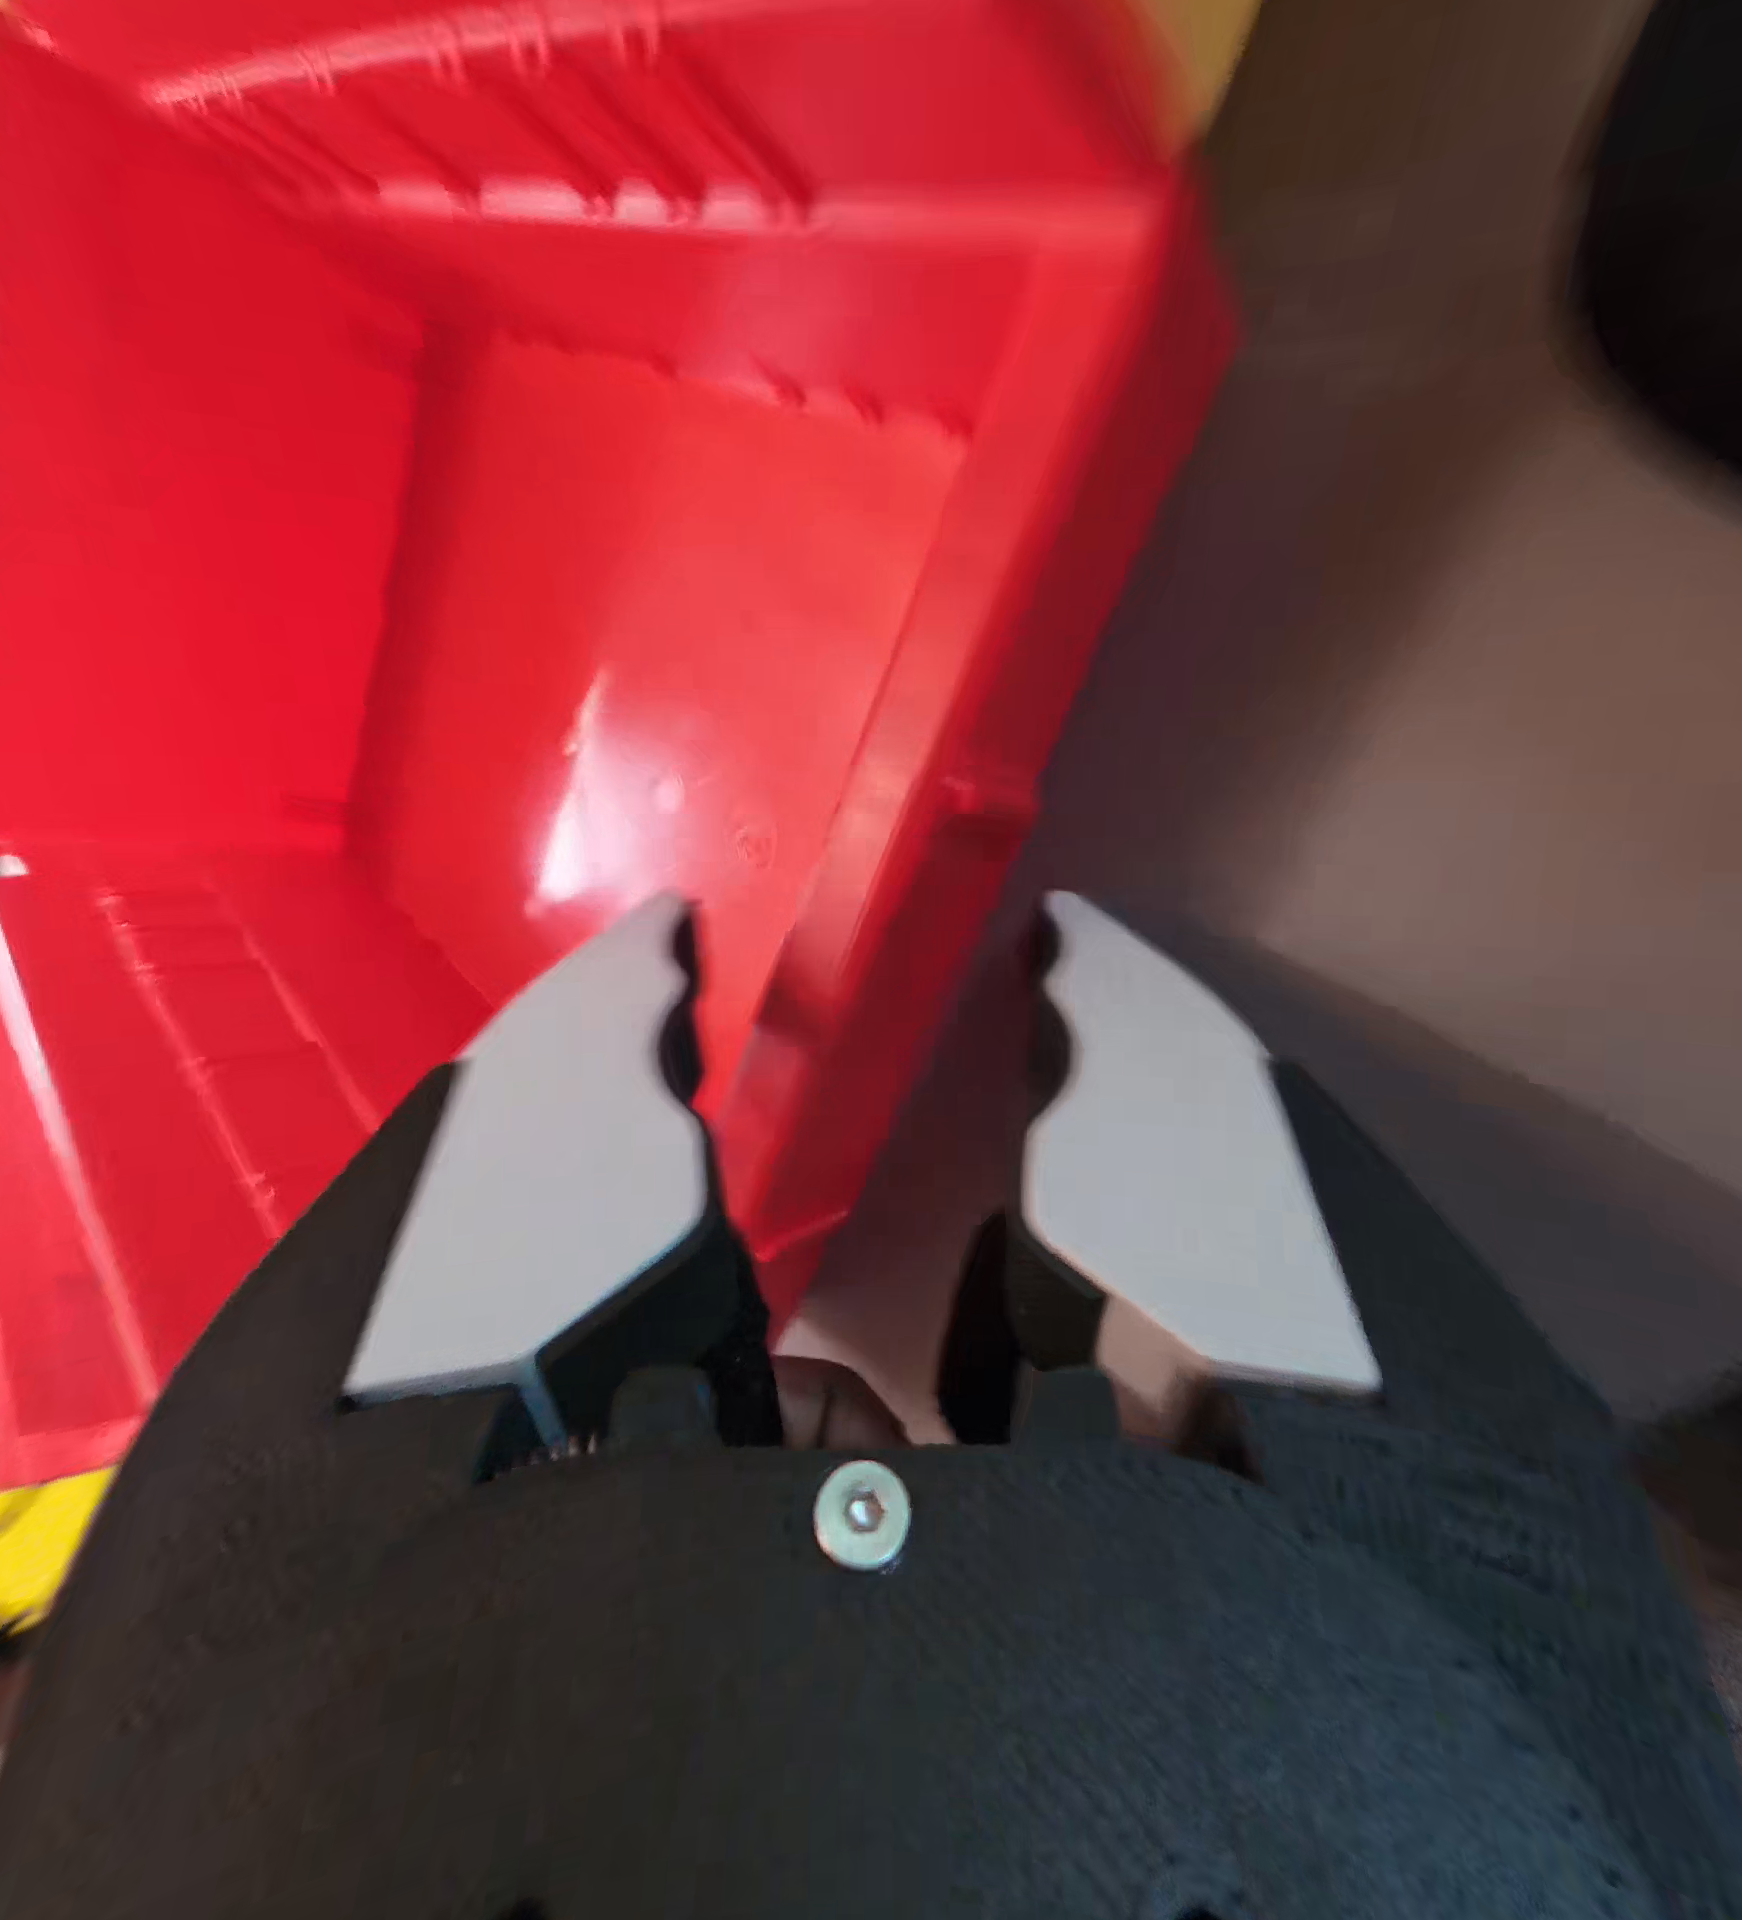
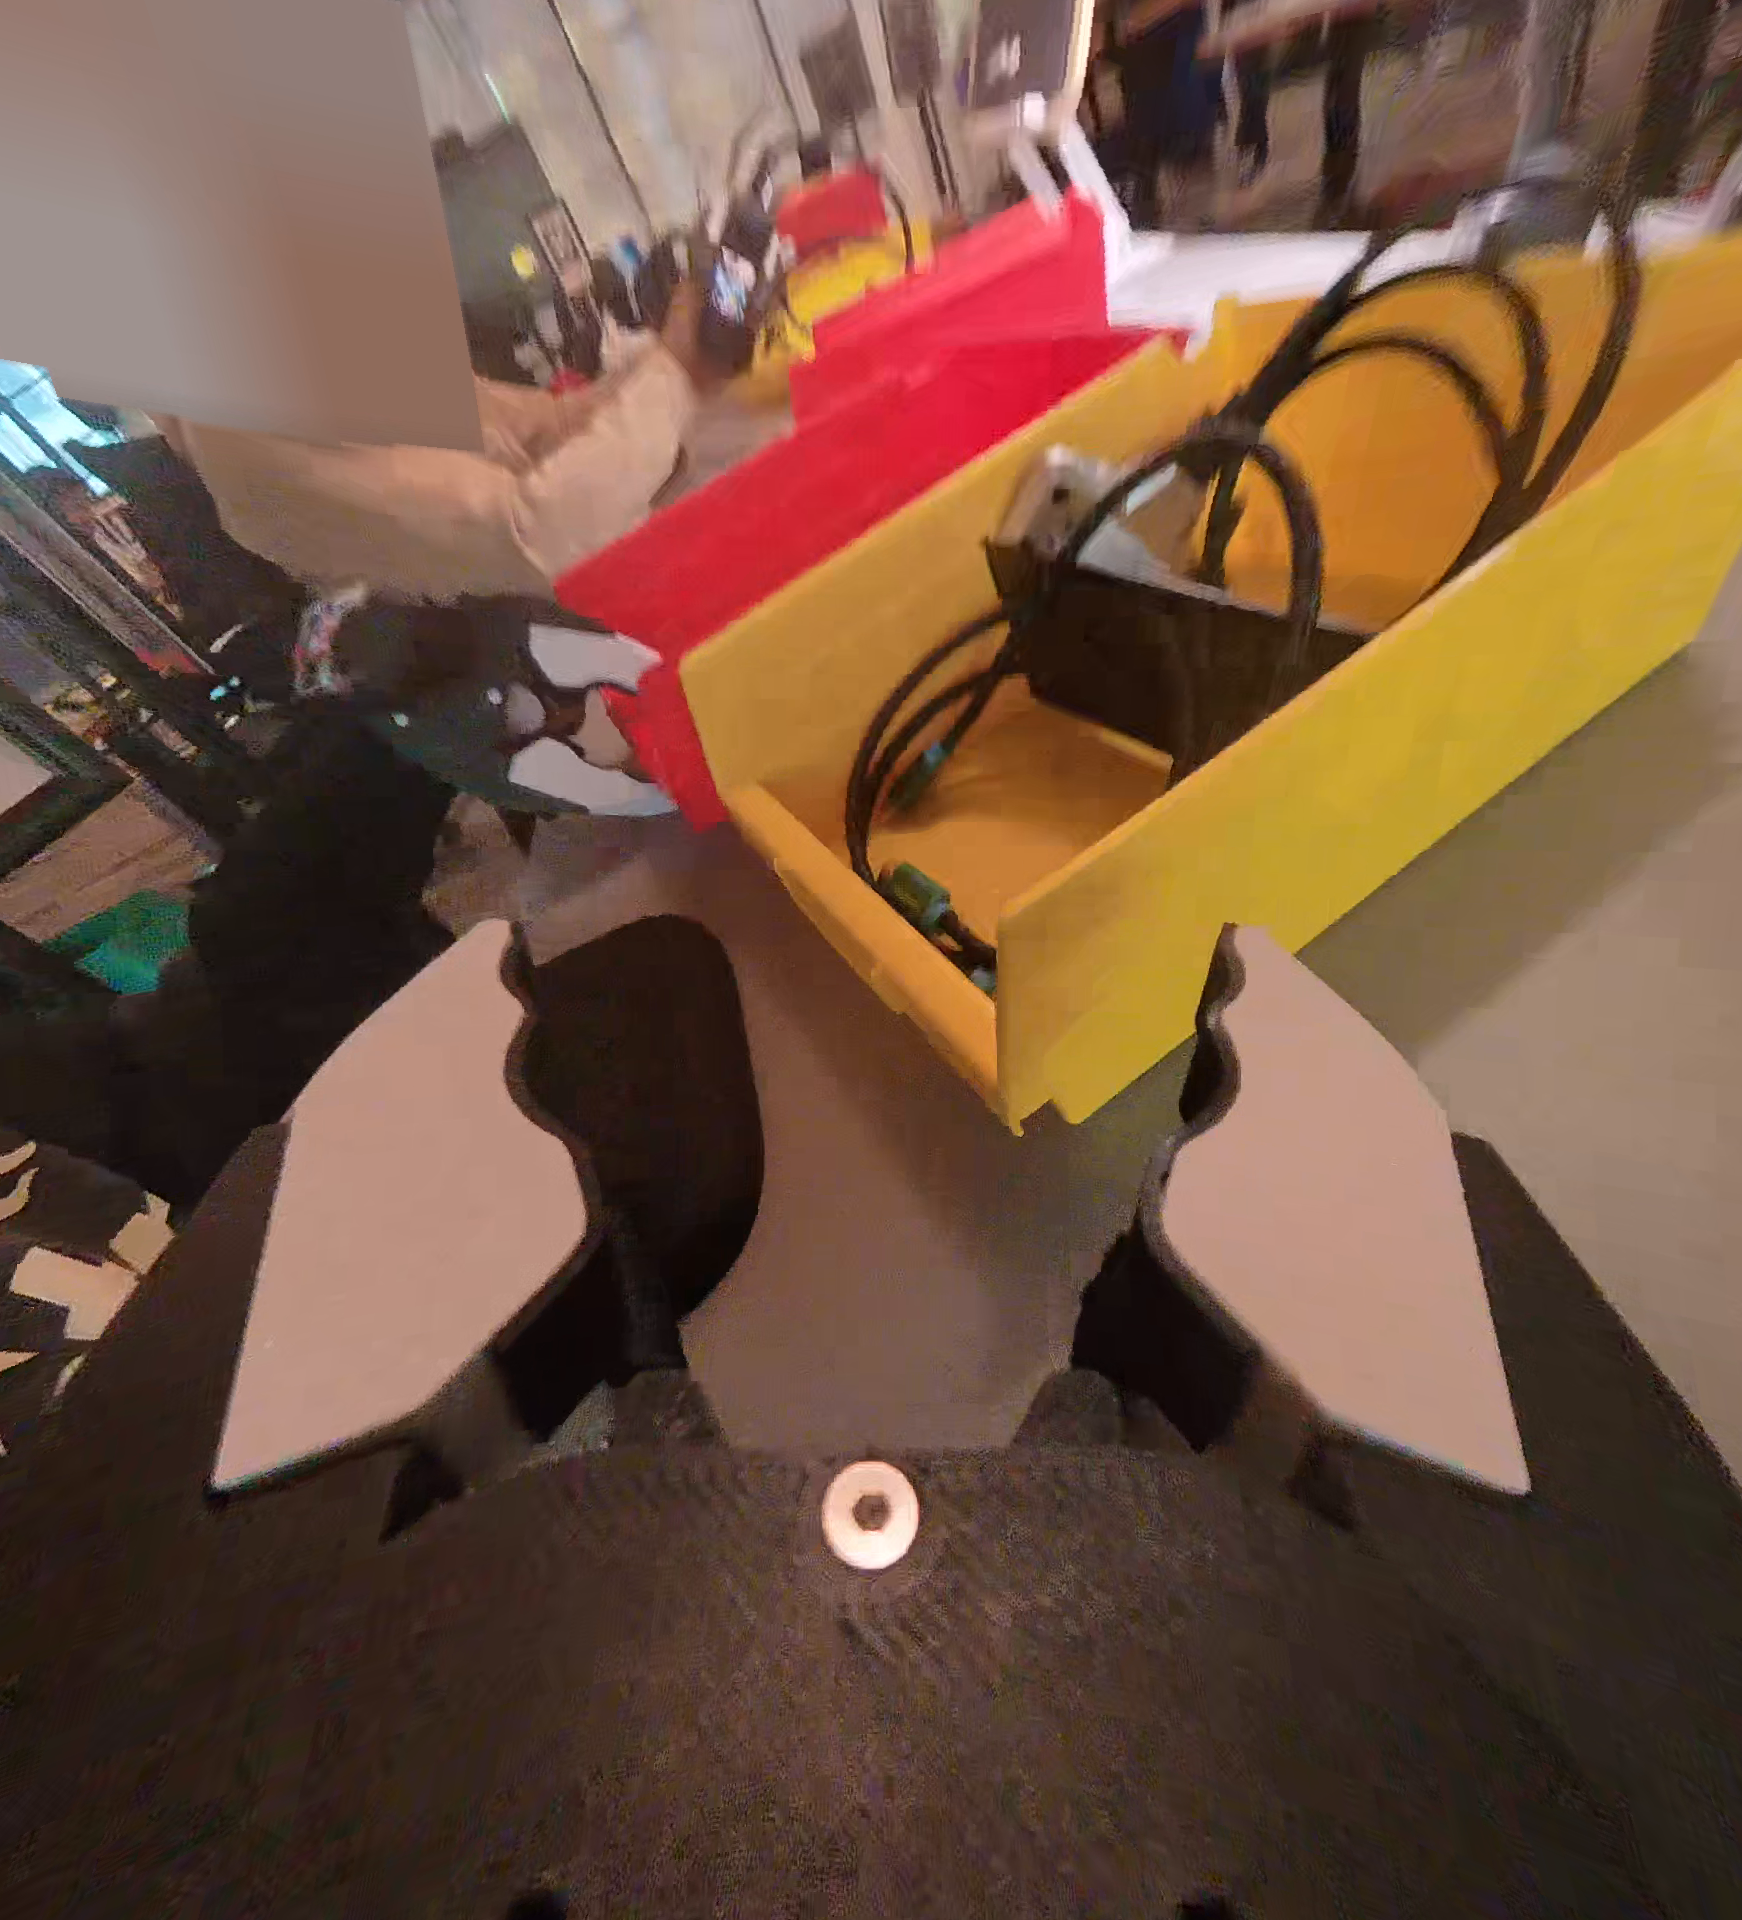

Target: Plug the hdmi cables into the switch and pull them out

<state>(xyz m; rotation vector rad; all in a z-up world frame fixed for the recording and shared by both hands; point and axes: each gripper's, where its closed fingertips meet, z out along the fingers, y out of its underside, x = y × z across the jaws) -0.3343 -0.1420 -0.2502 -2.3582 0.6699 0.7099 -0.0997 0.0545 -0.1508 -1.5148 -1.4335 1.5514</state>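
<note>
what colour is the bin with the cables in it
Yellow bin, holding black cables; clearest in the right wrist view.

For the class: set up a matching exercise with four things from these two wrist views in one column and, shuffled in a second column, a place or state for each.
Things:
1. red plastic bin
2. yellow plastic bin
3. black coiled cables
4. right tool

States:
A. open, holding nothing
B. inside the yellow bin
C. wall between the left tool's fingers
D. holds cables, beside the red bin

Pairs: 1-C, 2-D, 3-B, 4-A

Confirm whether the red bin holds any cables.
No. In the left wrist view the red bin shows only its bare red inner floor and walls.
</note>
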